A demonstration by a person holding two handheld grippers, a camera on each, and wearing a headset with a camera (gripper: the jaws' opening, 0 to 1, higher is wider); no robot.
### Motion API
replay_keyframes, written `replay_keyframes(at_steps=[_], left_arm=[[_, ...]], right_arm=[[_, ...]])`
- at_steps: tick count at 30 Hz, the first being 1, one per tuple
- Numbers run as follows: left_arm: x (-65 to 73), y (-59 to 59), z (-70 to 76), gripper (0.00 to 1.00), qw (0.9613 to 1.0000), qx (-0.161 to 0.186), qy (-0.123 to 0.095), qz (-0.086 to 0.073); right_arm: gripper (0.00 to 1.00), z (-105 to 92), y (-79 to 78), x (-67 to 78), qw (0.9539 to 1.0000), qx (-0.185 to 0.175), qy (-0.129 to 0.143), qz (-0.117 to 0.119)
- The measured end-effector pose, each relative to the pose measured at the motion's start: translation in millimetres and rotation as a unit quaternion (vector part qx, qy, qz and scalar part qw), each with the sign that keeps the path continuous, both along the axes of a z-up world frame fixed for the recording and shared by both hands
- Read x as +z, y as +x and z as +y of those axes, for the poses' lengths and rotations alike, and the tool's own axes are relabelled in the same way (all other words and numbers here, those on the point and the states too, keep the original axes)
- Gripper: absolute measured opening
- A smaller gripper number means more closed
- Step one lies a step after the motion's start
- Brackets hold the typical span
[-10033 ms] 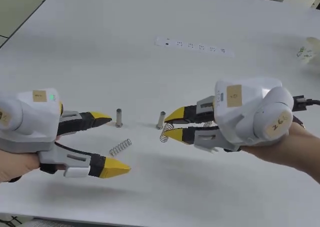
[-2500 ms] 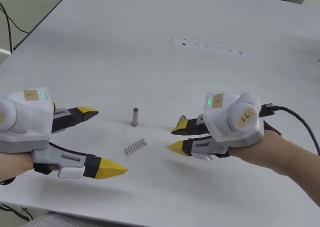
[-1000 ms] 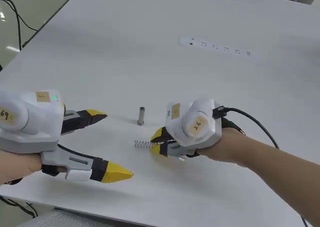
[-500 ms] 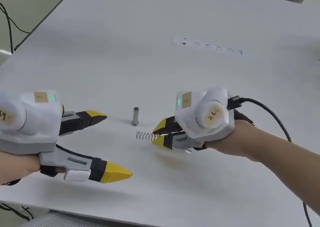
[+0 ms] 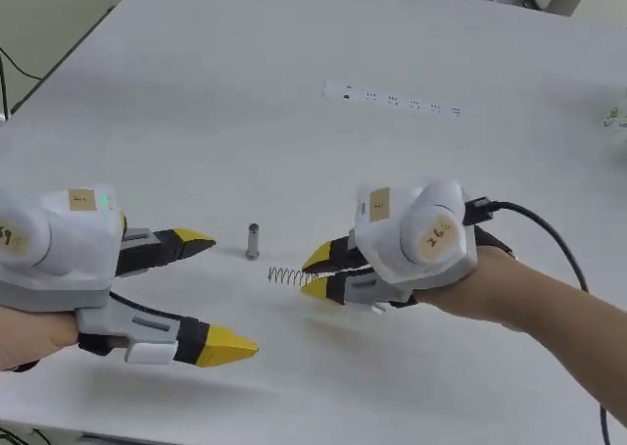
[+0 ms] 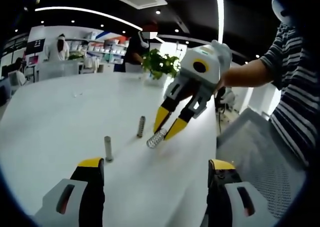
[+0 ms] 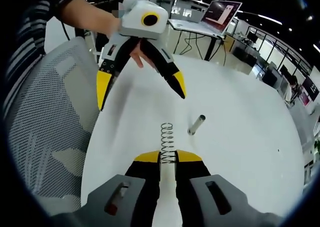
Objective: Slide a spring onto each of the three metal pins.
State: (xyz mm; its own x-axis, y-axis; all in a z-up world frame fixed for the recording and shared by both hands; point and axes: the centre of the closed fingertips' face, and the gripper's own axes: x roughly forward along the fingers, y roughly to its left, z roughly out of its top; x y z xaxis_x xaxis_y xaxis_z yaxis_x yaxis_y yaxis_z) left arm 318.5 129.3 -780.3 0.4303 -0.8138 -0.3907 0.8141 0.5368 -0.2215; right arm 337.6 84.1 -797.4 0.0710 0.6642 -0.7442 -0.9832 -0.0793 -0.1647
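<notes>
The left gripper (image 5: pixel 233 293) and right gripper (image 5: pixel 306 276) share one livery: white housings, grey fittings and black jaws tipped in bright yellow (each housing also carries a small tan label). A green light (image 5: pixel 101 203) glows on the left one. The spring (image 5: pixel 284 275) and pin (image 5: pixel 253 241) are silver-grey metal on a plain white table (image 5: pixel 216 92). The power strip (image 5: pixel 392 100) is white, the cable (image 5: pixel 549 239) black. The sleeve (image 6: pixel 295 87) is striped, dark on pale grey.

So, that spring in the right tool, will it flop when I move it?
Probably not: the spring juts straight from the right tool, held by one end, without sagging. Thin open coils suggest it is very light. Gripped at end coils alone, it might pop loose.
</notes>
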Motion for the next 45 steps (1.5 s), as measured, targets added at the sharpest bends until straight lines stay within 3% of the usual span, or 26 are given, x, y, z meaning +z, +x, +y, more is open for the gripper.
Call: replay_keyframes(at_steps=[13, 23, 30, 36, 38, 45], left_arm=[[0.2, -6.0, -13.6, 0.67, 0.9995, -0.031, -0.005, 0.006], [2.1, -2.3, -26.9, 0.55, 0.9987, -0.05, -0.009, 0.007], [1.7, 1.4, -35.3, 0.5, 0.9985, -0.055, -0.006, -0.002], [6.9, 4.0, -43.2, 0.4, 0.9981, -0.06, -0.016, -0.001], [11.3, 7.0, -45.1, 0.39, 0.9981, -0.055, -0.025, -0.01], [8.5, 5.1, -49.8, 0.26, 0.9974, -0.067, -0.025, -0.006]], right_arm=[[0.08, -6.3, -10.3, 2.5, 1.0, 0.0, 0.002, -0.002], [0.08, -5.5, -16.2, 4.9, 1.0, 0.003, 0.004, -0.006], [0.08, -4.3, -18.7, 7.8, 0.9999, 0.004, 0.007, -0.007], [0.08, -5.4, -19.7, 8.4, 0.9999, 0.006, 0.007, -0.01], [0.08, -5.3, -19.5, 9.7, 0.9999, 0.005, 0.01, -0.01], [0.08, -5.1, -16.8, 14.3, 0.9997, 0.001, 0.017, -0.016]])
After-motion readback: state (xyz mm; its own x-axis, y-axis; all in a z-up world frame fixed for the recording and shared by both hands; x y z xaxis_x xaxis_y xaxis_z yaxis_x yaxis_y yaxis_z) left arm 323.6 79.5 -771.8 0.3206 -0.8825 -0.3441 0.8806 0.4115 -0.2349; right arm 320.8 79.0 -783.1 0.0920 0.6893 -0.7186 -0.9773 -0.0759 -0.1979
